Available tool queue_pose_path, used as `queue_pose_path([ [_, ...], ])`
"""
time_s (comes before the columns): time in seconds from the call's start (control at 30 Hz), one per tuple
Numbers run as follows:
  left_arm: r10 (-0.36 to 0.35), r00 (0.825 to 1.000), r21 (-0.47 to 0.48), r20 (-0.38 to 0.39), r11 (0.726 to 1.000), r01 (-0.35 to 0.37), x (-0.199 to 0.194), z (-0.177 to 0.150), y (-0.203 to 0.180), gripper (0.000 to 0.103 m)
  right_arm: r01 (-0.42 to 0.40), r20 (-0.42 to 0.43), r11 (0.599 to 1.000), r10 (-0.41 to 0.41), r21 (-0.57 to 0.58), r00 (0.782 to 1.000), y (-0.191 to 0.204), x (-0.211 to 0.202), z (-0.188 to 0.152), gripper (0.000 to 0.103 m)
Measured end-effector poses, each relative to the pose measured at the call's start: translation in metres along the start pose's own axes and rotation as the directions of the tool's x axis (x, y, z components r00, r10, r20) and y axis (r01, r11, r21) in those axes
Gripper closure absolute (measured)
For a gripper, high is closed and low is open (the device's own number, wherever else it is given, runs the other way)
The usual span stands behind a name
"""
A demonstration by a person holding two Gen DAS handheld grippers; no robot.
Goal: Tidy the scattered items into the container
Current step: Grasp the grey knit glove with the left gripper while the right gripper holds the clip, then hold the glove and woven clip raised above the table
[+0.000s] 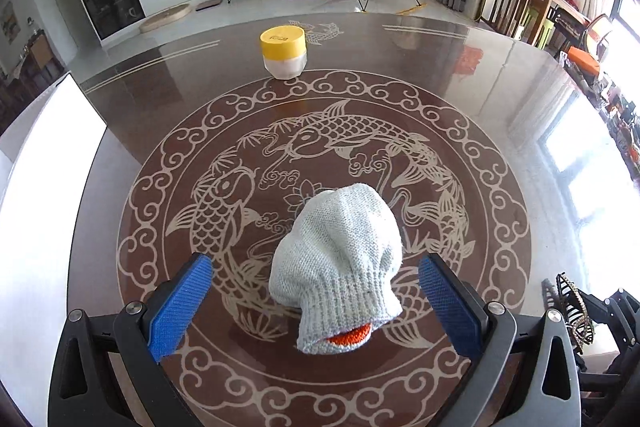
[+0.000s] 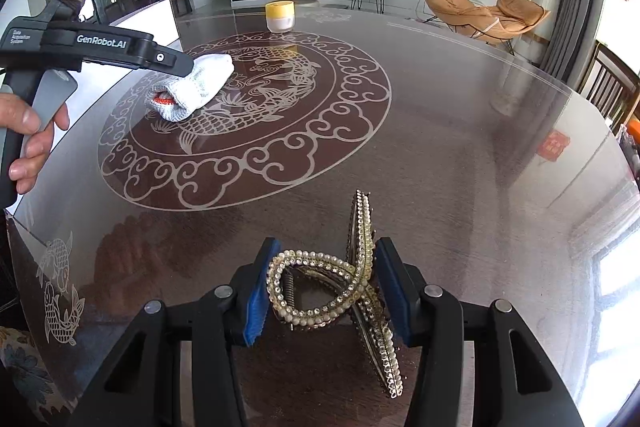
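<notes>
A white knit glove [image 1: 336, 259] with an orange cuff edge lies on the dark glass table [image 1: 460, 75]. My left gripper [image 1: 320, 303] stands open around it, and its blue pads [image 1: 188, 299] are clear of the knit on both sides. From the right wrist view the same glove [image 2: 196, 87] shows under the left gripper [image 2: 176, 67], held by a hand [image 2: 32, 131]. My right gripper [image 2: 326, 287] is shut on a rhinestone hair clip [image 2: 320, 299], low over the table's near edge. The clip [image 1: 572, 311] also shows at the left view's right edge. A yellow-topped white tub [image 1: 284, 53] stands farther back.
A white flat-sided object [image 1: 40, 187] sits at the table's left edge. Wooden chairs [image 1: 516, 7] stand beyond the right rim. The tub [image 2: 280, 15] is alone at the far side, with the fish pattern [image 2: 256, 95] between it and the glove.
</notes>
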State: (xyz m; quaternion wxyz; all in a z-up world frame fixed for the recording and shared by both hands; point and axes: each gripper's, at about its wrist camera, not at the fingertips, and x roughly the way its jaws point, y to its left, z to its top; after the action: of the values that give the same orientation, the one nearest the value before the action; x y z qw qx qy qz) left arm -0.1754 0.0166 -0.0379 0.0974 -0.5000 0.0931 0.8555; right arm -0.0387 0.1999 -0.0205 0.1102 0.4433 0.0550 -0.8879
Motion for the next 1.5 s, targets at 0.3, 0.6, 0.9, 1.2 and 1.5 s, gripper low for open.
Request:
queue_pose_path([
  [0.3, -0.069, 0.998, 0.003, 0.014, 0.998, 0.069, 0.025, 0.003, 0.004, 0.049, -0.005, 0.020, 1.000, 0.005, -0.003, 1.000, 0.000, 0.001, 0.002, 0.052],
  [0.6, -0.059, 0.996, -0.055, 0.065, 0.997, 0.062, -0.010, -0.063, 0.016, 0.067, -0.010, 0.014, 1.000, 0.010, 0.000, 1.000, -0.003, 0.001, 0.004, 0.054],
  [0.9, 0.008, 0.996, -0.088, 0.089, 0.996, 0.000, -0.062, -0.163, 0.015, 0.061, -0.062, 0.006, 0.995, 0.062, -0.073, 0.998, 0.059, -0.005, -0.005, 0.055],
  [1.2, 0.020, 0.999, -0.139, 0.042, 0.990, -0.014, -0.044, -0.158, 0.028, 0.000, -0.034, 0.014, 0.997, 0.036, -0.067, 0.999, 0.079, 0.004, 0.001, 0.045],
  [1.5, 0.008, 0.999, -0.127, 0.035, 0.992, -0.003, -0.037, -0.152, 0.029, 0.000, -0.057, -0.014, 0.996, 0.056, -0.075, 0.998, 0.070, -0.002, -0.005, 0.040],
])
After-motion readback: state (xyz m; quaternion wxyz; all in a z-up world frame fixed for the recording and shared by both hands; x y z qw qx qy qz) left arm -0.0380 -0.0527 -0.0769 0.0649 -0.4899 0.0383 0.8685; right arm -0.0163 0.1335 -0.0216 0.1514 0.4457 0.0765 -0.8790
